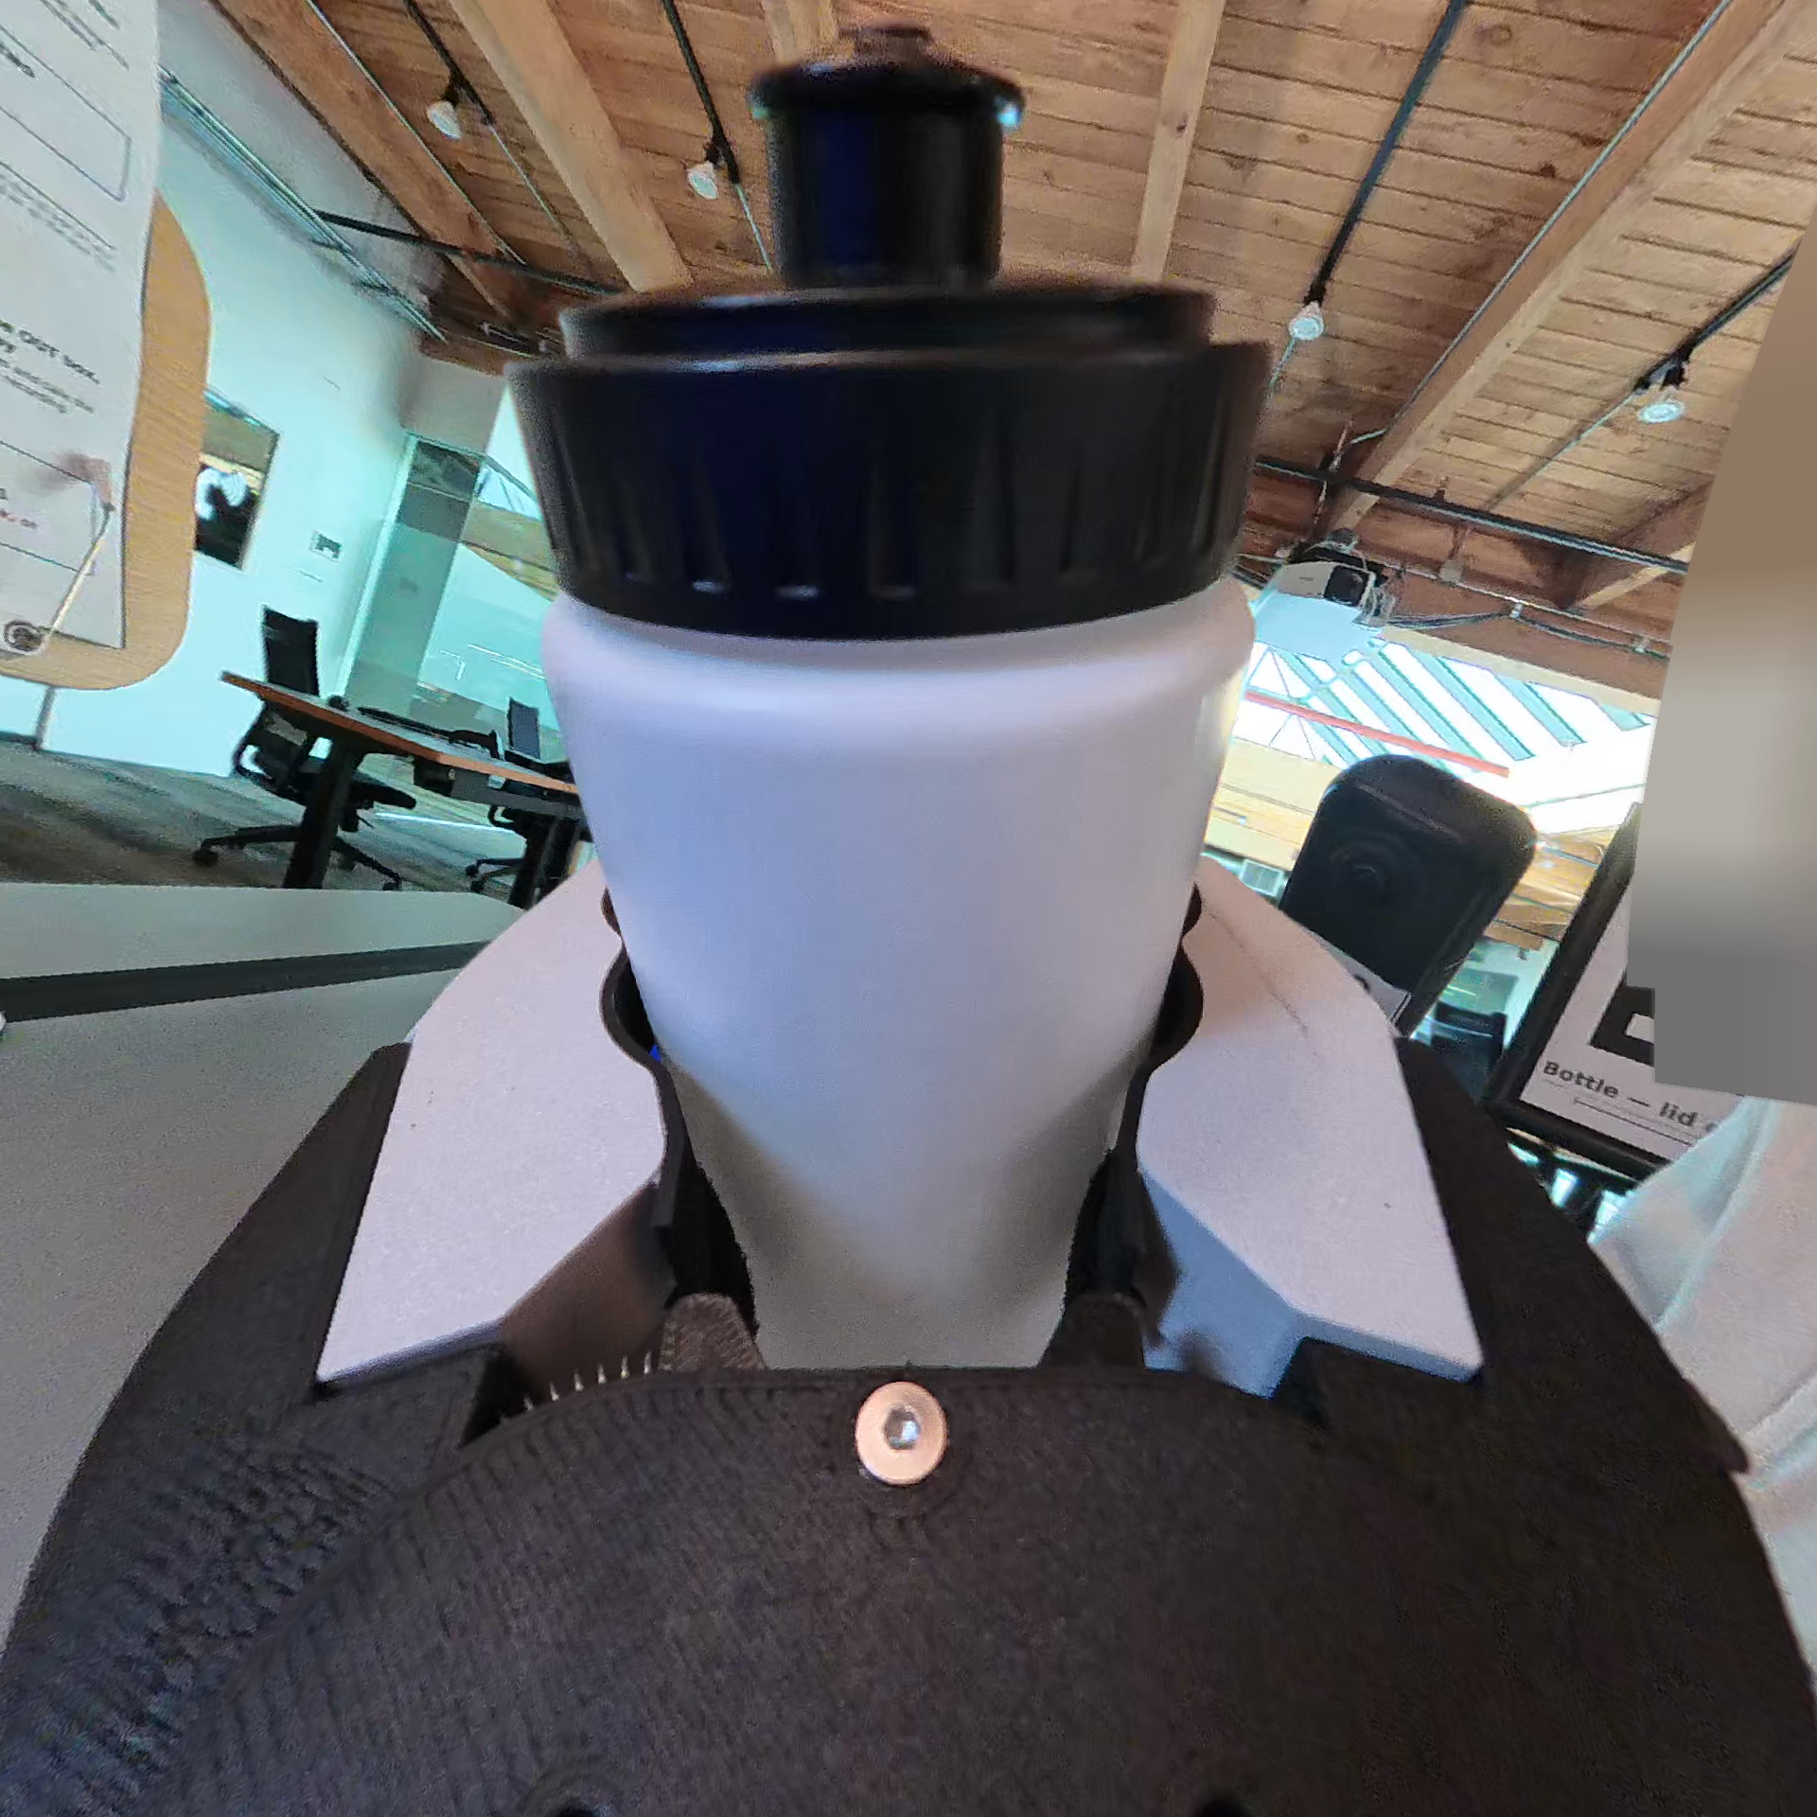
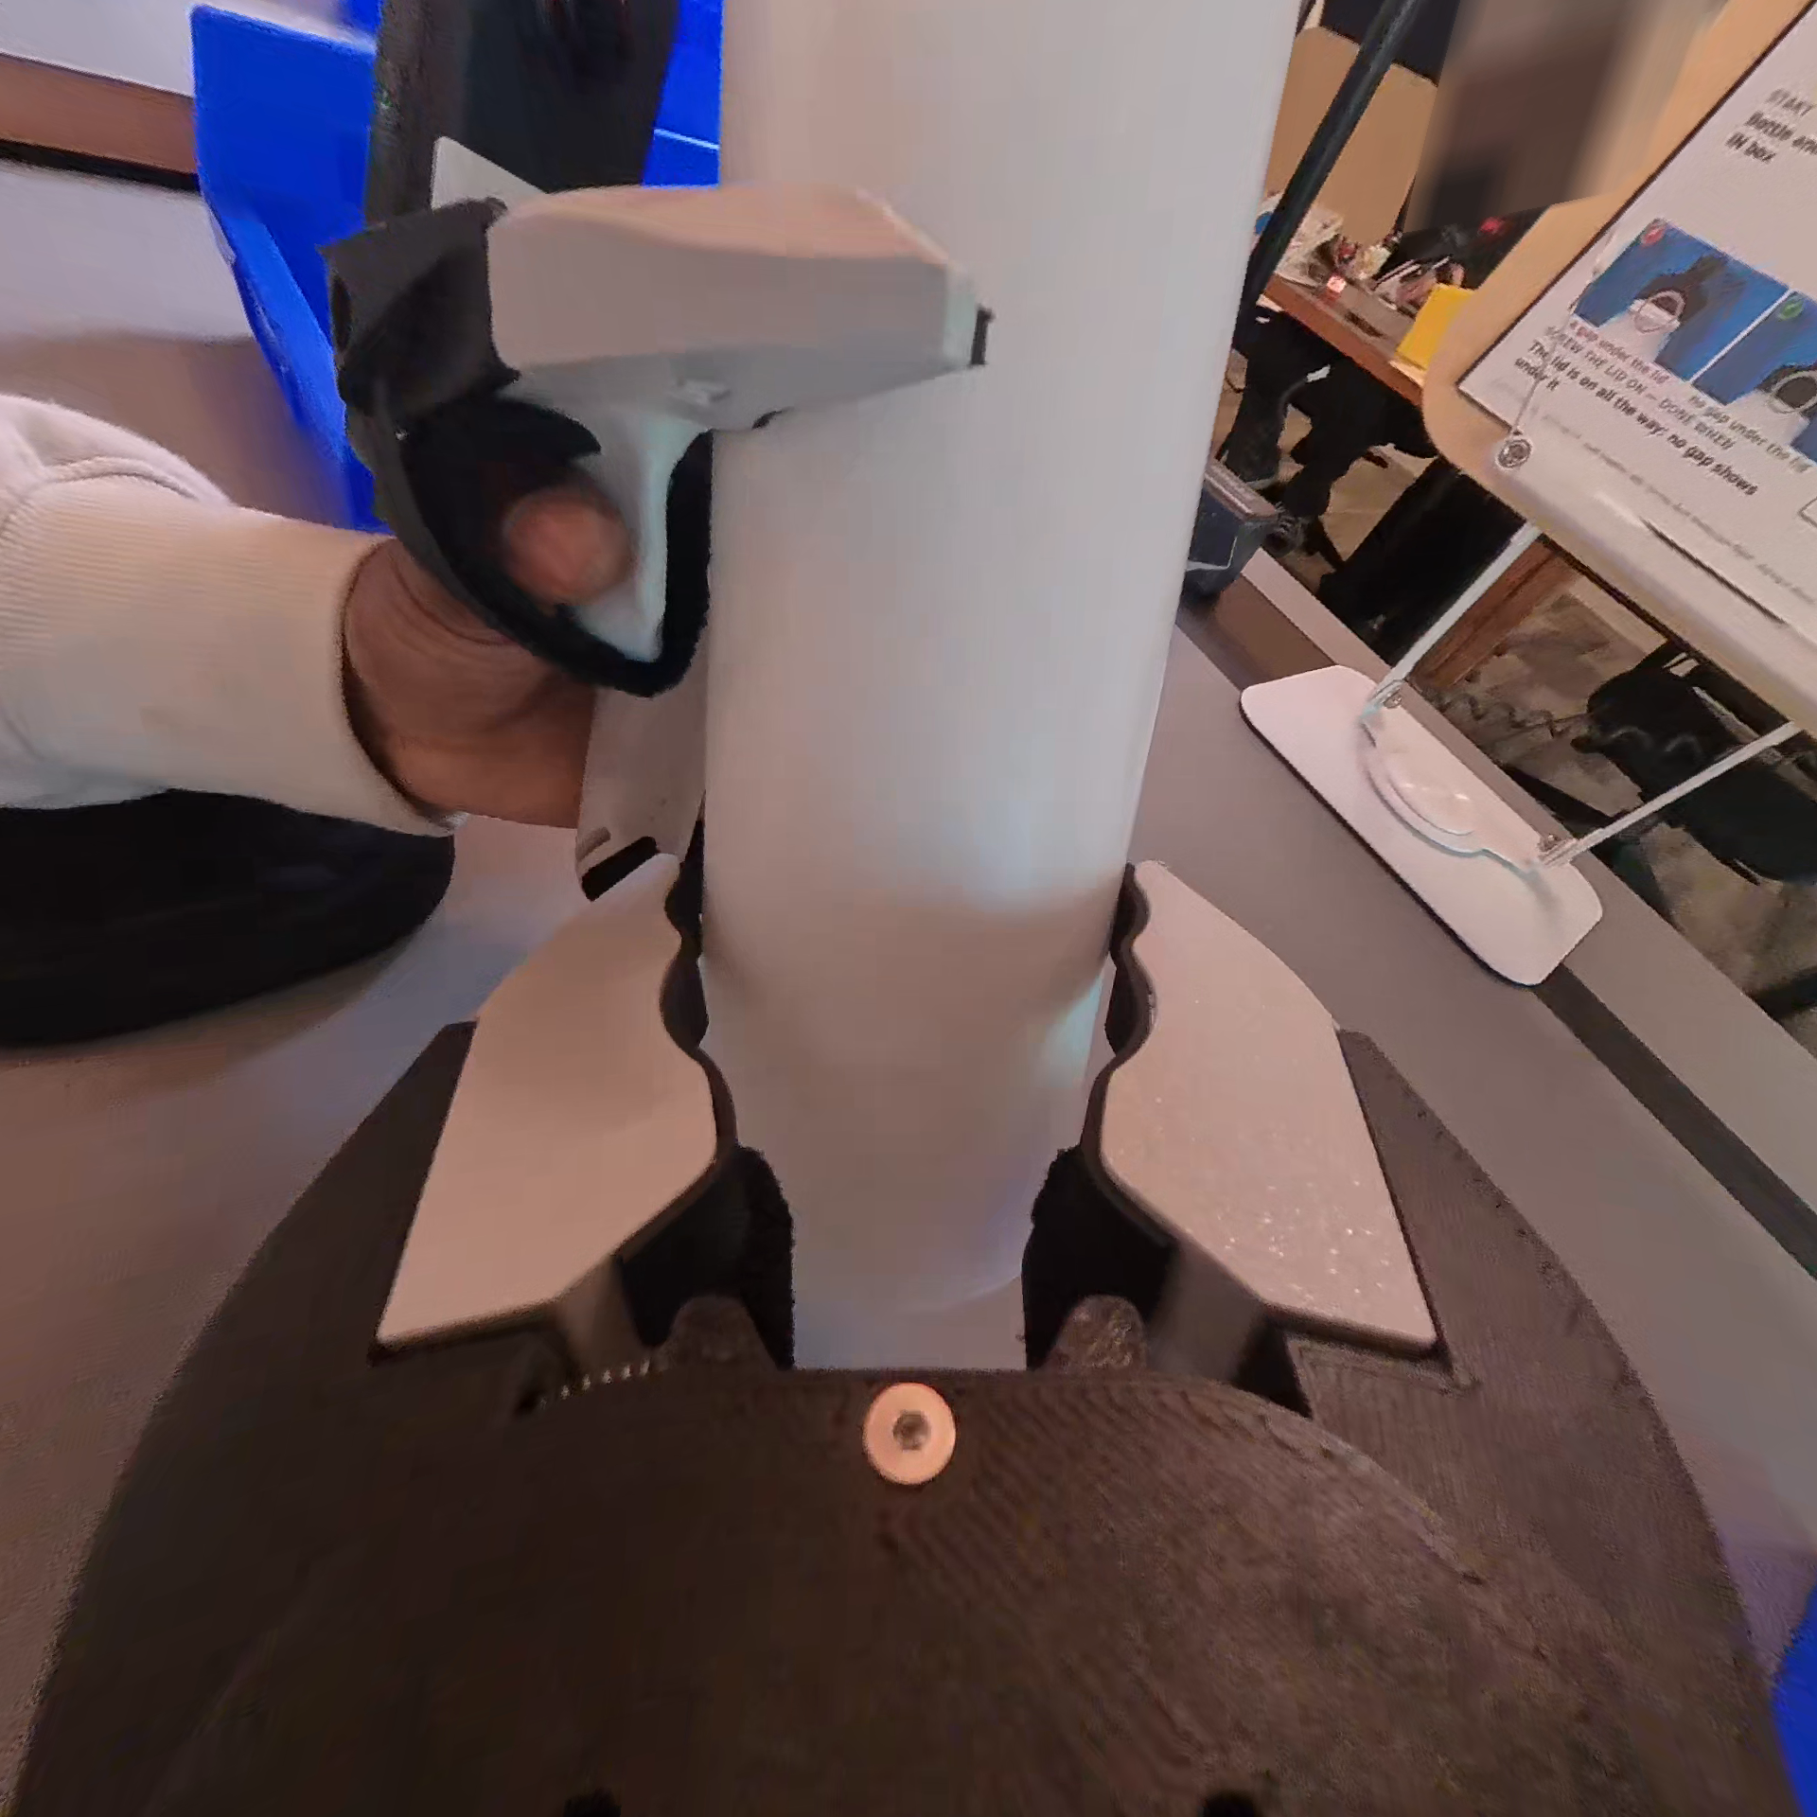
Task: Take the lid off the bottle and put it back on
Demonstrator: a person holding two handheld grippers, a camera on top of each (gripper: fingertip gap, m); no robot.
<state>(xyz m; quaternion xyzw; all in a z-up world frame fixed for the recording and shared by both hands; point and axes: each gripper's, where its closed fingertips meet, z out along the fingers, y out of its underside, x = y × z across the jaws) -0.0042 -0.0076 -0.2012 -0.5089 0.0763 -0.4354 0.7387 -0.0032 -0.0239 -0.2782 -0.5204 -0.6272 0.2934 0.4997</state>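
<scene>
Your left gripper (image 1: 900,983) points upward, its two fingers clamped on the white bottle (image 1: 885,885) below the black lid (image 1: 885,472), which sits on the neck under the wooden ceiling (image 1: 1426,197). Your right gripper (image 2: 909,944) is closed on the same bottle's lower body above the grey table (image 2: 1278,836). In the right wrist view, your left hand (image 2: 472,669) grips the upper tool's handle from the left, finger on its trigger.

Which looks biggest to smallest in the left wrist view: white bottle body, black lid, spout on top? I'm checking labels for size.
1. white bottle body, largest, though nearest the camera
2. black lid
3. spout, smallest, though farthest from the camera
</scene>
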